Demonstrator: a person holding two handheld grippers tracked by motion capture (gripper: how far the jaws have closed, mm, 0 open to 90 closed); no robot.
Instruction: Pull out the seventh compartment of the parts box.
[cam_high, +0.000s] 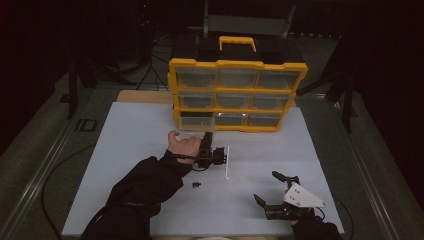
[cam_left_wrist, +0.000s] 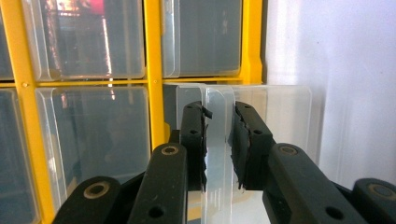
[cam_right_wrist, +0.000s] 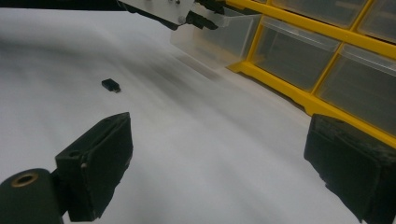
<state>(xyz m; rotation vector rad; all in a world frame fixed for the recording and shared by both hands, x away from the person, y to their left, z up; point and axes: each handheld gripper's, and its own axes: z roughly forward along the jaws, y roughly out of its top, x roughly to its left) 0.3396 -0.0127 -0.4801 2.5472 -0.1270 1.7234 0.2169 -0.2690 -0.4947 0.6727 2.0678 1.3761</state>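
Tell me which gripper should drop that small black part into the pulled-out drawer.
Right, probably. The right gripper rests open and free near the small black part, while the left gripper is clamped on the handle of the clear drawer, pulled partly out of the yellow organizer.

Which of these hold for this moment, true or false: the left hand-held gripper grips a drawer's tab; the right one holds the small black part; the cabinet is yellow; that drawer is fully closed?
1. The left hand-held gripper is clamped on the clear drawer by its front tab. True.
2. The right hand-held gripper holds the small black part. False: its jaws stand open and the part lies on the white sheet.
3. The drawer cabinet has a yellow frame. True.
4. That drawer is fully closed. False: it is pulled partway out.
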